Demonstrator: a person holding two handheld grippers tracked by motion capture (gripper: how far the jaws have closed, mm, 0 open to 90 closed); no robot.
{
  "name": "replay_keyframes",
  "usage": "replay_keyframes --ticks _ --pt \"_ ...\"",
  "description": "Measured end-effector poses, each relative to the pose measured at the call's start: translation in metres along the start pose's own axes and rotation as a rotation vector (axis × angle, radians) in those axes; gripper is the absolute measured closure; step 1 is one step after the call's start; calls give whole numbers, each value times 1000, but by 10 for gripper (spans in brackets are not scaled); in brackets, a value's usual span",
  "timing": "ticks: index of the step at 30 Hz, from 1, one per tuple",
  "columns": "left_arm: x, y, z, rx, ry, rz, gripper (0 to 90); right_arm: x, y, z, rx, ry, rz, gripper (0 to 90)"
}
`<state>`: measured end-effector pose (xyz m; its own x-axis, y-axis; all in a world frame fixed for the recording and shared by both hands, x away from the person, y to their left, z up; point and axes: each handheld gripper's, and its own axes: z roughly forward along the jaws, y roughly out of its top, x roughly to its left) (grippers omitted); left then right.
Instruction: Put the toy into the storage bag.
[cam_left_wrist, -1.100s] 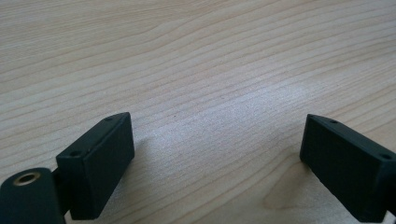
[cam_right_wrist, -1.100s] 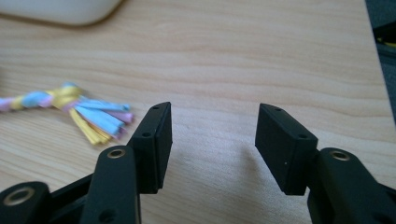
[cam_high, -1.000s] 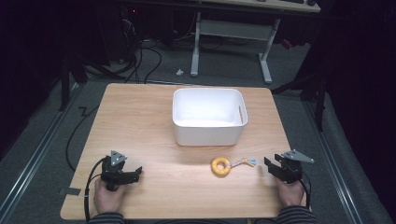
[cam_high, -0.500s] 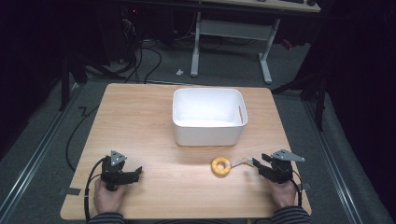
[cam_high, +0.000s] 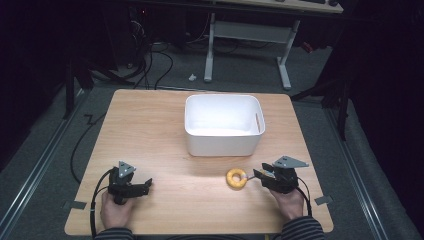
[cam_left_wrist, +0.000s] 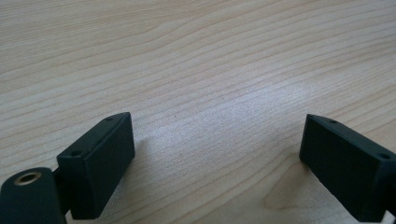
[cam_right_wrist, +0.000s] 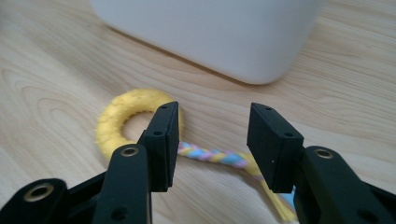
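As the right gripper (cam_high: 260, 175) comes close to the toy, I judge that the step in hand is the approach for a grasp; nothing is lifted yet. The toy is a yellow ring (cam_right_wrist: 122, 120) with a braided rope (cam_right_wrist: 212, 156) tied to it, and it lies flat on the table (cam_high: 150, 125), just in front of the white bin (cam_high: 223, 125) and apart from it.

In the right gripper view I see the 2 jaws half spread, and they have just been closing. The rope passes across the gap between them, lower than the pads, and I do not see either pad pressing on it. The ring lies beyond the left jaw of this view and is partly hidden by it. So the toy is between the jaws but not pinched.

The left gripper (cam_high: 131, 186) rests near the front left corner of the table, well apart from the toy. Its 2 jaws are spread wide, with bare wood between them.

For the next move, I think the right gripper must go down a little, so that the pads come level with the rope, and then close on it near the ring. After that, a lift toward the bin seems likely. The rope is thin and soft, so it may slip if the pads close too high.
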<state>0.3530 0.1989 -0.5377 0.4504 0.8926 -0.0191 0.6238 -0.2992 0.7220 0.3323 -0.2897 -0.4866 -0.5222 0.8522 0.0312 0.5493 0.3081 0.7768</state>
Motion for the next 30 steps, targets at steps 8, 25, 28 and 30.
replay_keyframes --ticks 8,25,28,30 --pt "0 0 0 0 0 0 105 19 13 21 44 53 -56 556" --pt "0 0 0 -2 2 -1 107 20 18 54 129 58 -54 552" --pt "0 0 0 -2 2 -1 108 19 17 55 137 59 -53 553" --pt "0 0 0 -2 2 -1 108 19 16 57 144 63 -48 555"
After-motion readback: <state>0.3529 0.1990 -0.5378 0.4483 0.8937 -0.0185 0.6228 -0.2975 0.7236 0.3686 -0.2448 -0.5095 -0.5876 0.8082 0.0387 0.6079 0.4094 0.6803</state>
